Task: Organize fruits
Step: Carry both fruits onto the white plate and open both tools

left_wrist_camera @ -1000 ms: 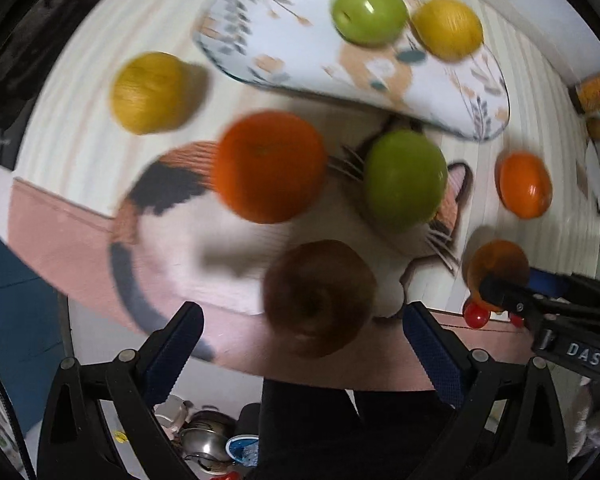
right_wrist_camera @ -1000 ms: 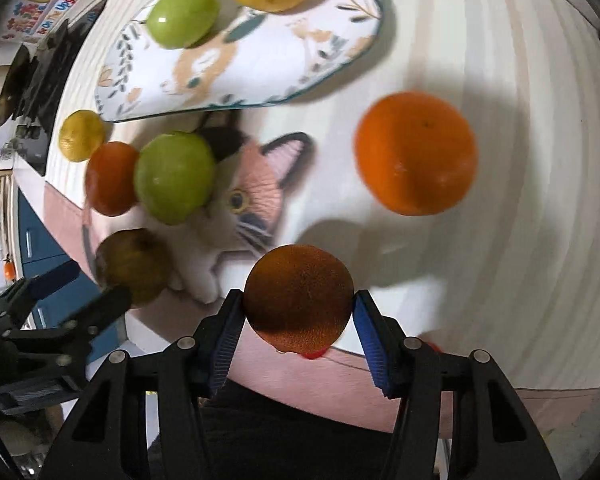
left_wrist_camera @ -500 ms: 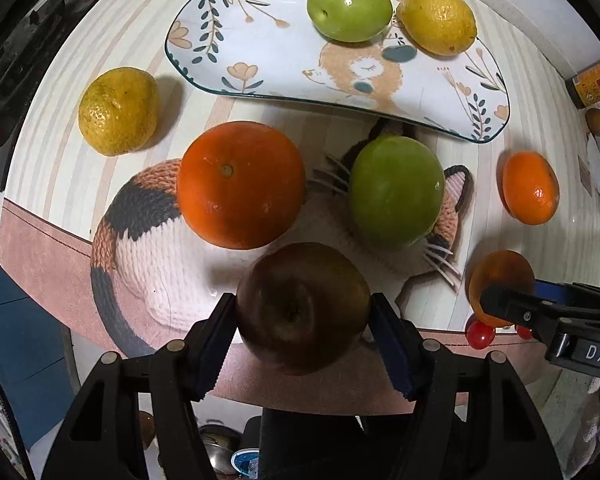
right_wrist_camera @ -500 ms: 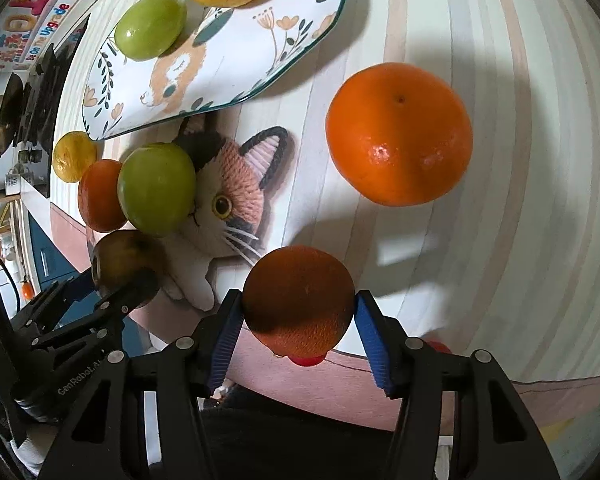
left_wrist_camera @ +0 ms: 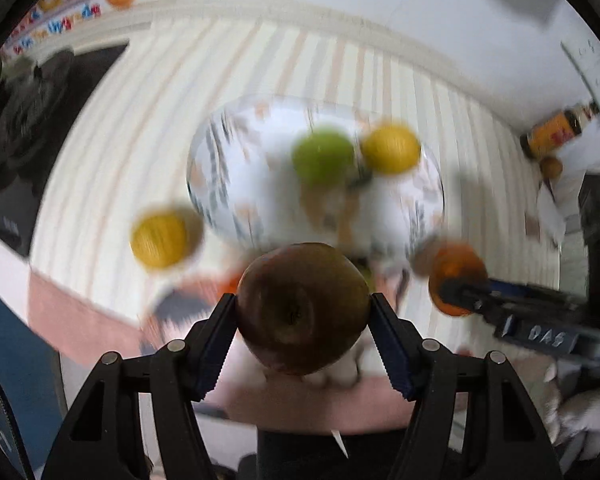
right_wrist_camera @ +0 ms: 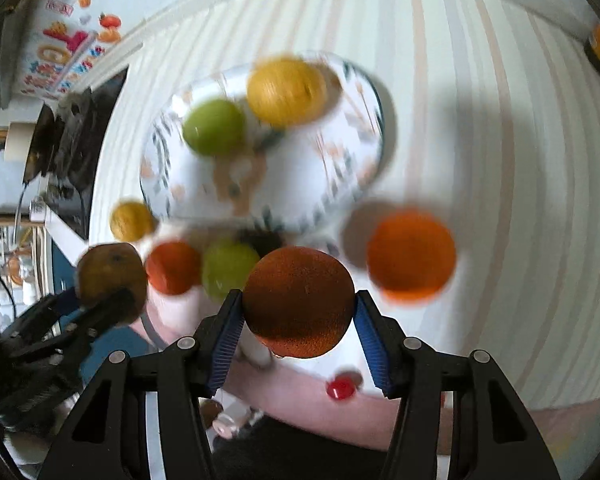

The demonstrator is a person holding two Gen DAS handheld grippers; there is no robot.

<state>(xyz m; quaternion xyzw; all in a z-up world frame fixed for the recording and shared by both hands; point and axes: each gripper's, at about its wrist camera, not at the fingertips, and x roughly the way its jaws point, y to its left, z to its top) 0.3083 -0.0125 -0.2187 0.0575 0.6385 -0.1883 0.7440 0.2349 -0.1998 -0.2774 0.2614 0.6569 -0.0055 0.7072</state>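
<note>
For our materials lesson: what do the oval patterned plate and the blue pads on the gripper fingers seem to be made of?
Oval patterned plate: probably glazed ceramic, possibly melamine; white, printed leaves, thin dark rim; blur hides any gloss.
Blue pads: likely rubber or soft plastic; matte, finely ribbed, pressed against the dark orange fruit.

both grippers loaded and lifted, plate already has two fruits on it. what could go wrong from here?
1. The left gripper pinches the round brown apple only at its sides; a quick swing could roll it out.
2. The green apple and lemon crowd the far end of the plate; a careless drop may knock them.
3. The right gripper, holding an orange, works close beside the left; they could collide.
</note>
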